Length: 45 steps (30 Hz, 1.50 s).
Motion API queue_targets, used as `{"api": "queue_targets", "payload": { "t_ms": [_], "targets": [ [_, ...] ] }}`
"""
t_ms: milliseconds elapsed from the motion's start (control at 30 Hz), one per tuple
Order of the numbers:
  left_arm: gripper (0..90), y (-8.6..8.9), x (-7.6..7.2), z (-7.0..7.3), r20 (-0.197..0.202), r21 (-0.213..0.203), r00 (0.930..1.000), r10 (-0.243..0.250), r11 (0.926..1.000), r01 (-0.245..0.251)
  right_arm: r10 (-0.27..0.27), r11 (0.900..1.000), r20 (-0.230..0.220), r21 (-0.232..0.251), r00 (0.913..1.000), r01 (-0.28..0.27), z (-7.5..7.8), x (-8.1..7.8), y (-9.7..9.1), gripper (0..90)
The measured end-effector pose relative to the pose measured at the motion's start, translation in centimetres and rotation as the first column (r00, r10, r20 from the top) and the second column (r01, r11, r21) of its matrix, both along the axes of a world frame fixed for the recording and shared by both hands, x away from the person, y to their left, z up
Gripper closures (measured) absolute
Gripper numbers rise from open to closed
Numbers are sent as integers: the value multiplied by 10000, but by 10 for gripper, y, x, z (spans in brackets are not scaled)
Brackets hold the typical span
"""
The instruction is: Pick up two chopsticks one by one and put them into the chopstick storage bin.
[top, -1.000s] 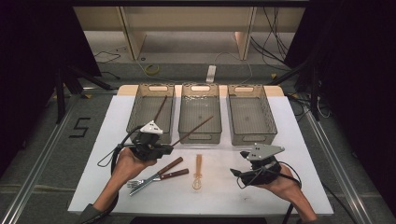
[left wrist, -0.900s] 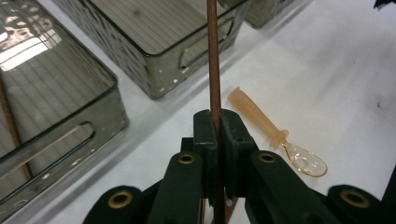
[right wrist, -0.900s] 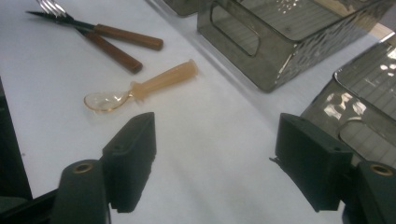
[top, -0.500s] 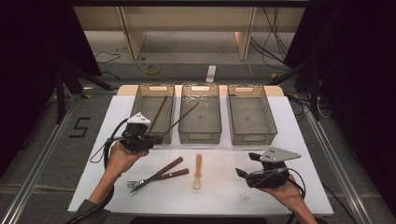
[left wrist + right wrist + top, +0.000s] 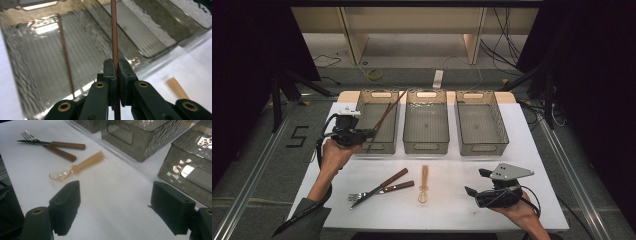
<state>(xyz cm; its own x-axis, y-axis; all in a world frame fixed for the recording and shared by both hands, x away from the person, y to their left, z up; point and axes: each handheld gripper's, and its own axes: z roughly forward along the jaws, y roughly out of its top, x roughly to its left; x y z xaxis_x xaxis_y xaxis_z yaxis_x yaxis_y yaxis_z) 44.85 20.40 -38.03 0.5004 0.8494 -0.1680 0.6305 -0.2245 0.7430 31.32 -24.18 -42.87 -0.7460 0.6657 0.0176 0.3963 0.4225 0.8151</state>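
High view: left tool (image 5: pixel 368 134) clamps 2nd chopstick (image 5: pixel 387 111) over left bin (image 5: pixel 376 145) (1 chopstick (image 5: pixel 65 57) inside); right tool (image 5: pixel 475 182) wide open, empty; fork (image 5: pixel 377 190), knife (image 5: pixel 381 187), spoon (image 5: pixel 424 184) left near bin.

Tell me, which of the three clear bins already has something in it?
The leftmost bin: a brown chopstick lies inside it, and the left gripper holds a second chopstick over it. The other two look empty.

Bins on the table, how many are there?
3, in a row across the far side of the table: left bin with chopsticks, middle bin, right bin.
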Motion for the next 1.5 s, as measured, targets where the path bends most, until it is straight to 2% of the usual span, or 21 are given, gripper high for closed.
{"api": "queue_targets", "payload": {
  "t_ms": [167,333,567,833,1067,1167,1300,1400,1500],
  "targets": [
    [853,7,18,-4,-241,-77,9988,421,9991,-423,86,10000,48,0,10000,-86,0,-3,0,245],
    [852,12,31,-6,-399,41,9965,732,9973,-731,134,9999,27,-5,9999,-134,0,-6,1,242],
    [851,17,50,-15,-832,221,9888,1237,9922,-1223,225,9997,52,15,9997,-225,0,-7,1,243],
    [848,19,60,-26,-1231,464,9806,1523,9880,-1476,245,9997,54,47,9997,-245,1,-7,1,245],
    [838,19,65,-31,-1268,439,9774,1689,9854,-1646,312,9995,51,46,9995,-312,1,-7,1,248],
    [685,20,66,-33,-1442,127,9747,1706,9853,-1706,335,9994,65,66,9994,-335,1,-8,1,248],
    [579,16,60,-30,-1366,-134,9794,1488,9883,-1520,336,9994,81,100,9994,-336,1,-8,0,250],
    [450,10,54,-26,-1325,-141,9828,1284,9912,-1314,315,9995,99,91,9995,-316,1,-8,0,249],
    [366,4,46,-23,-1212,-419,9848,1245,9906,-1304,218,9997,127,99,9997,-220,1,-8,0,246]
  ]
}}
